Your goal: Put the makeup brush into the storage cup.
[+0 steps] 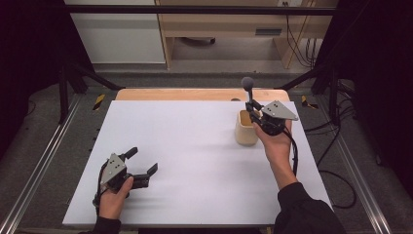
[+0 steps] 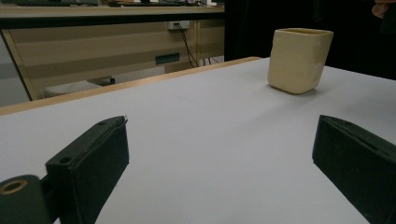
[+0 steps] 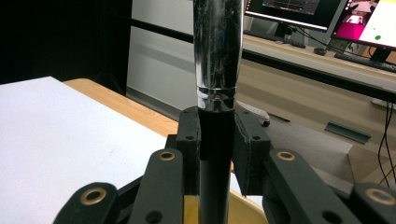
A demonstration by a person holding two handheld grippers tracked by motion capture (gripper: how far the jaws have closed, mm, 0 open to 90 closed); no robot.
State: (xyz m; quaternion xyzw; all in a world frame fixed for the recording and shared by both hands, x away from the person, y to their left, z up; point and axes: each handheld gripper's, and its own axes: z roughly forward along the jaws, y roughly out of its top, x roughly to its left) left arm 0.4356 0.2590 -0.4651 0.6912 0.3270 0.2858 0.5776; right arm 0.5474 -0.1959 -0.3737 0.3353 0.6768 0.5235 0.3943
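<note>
- Two tongs are in use over the white bench (image 1: 195,161), one in each of the person's hands.
- Right tongs (image 1: 252,108) hover near the far right corner of the bench, just above a cream square cup (image 1: 246,129); their jaws are clamped on the black handle of a tool (image 1: 249,92) that stands nearly upright.
- That tool has a shiny metal shaft (image 3: 217,46) above the black grip, seen close up in the right gripper view, and a round grey head (image 1: 248,82) at its top in the high view.
- Its lower end points down into the cup's mouth; whether it touches the cup's inside cannot be told.
- Left tongs (image 1: 142,163) sit low by the near left corner of the bench, jaws spread wide apart with nothing between them.
- From the left gripper view the cup (image 2: 299,59) stands upright on the bench, well apart from those open jaws.
</note>
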